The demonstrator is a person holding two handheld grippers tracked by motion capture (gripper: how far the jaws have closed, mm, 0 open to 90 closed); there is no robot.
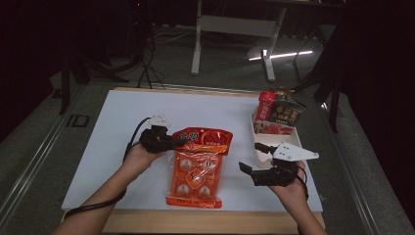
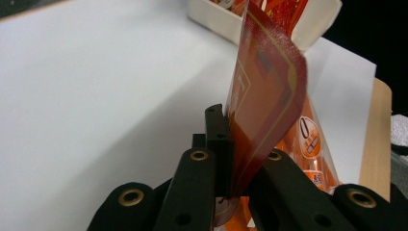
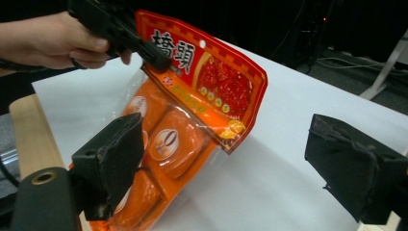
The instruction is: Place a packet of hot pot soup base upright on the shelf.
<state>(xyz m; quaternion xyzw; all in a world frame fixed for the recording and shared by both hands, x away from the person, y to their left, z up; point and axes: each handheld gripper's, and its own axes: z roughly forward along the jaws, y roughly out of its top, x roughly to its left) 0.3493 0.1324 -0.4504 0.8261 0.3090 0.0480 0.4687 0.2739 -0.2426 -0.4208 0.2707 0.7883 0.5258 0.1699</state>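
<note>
I am seeing the left gripper [image 1: 182, 141] clamping the red top edge of the orange packet [image 1: 196, 169], its jaws closed on that header; in the left gripper view the jaws are covering the packet's lower part, and the frame is cutting its top. The packet is hanging off the jaws toward 6 o'clock over the white table [image 1: 112, 142]. The right gripper [image 1: 250, 161] is hovering at the packet's 3 o'clock, jaws spread wide and gripping nothing; the bin [image 1: 256, 142] sits at its 12 o'clock, its packets' print too dim to read.
</note>
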